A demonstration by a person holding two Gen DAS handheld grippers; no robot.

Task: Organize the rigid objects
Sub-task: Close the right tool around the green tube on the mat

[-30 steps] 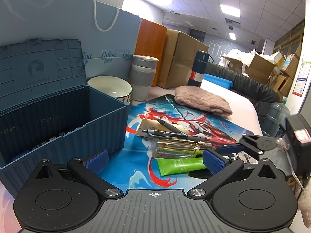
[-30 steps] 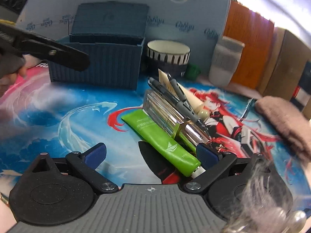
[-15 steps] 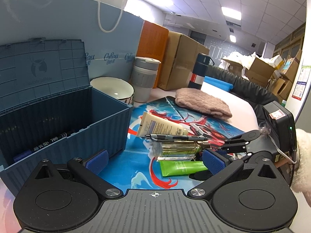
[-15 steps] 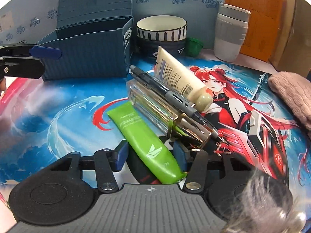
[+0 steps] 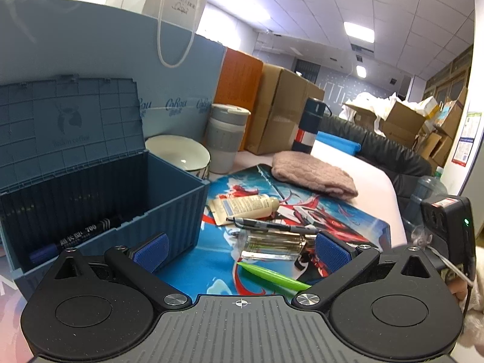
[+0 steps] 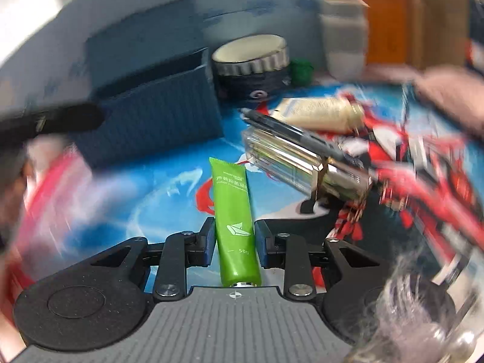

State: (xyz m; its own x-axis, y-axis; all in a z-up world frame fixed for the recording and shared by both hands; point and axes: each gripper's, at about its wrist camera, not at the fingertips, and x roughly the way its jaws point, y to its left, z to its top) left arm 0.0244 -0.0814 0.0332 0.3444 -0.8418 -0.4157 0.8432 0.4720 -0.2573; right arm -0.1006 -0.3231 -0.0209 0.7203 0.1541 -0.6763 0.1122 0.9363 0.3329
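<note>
Left wrist view: the left gripper has its jaws spread wide with nothing between them. Just left of them stands the open blue storage box, a black marker lying inside. Ahead, between the jaws, lie a clear case, a pen and a cream tube on the printed mat.

Right wrist view: the right gripper has just been closing its jaws, and they now pinch the green tube, which points straight ahead. The clear case sits ahead and right of the jaws; the box is ahead and left.
</note>
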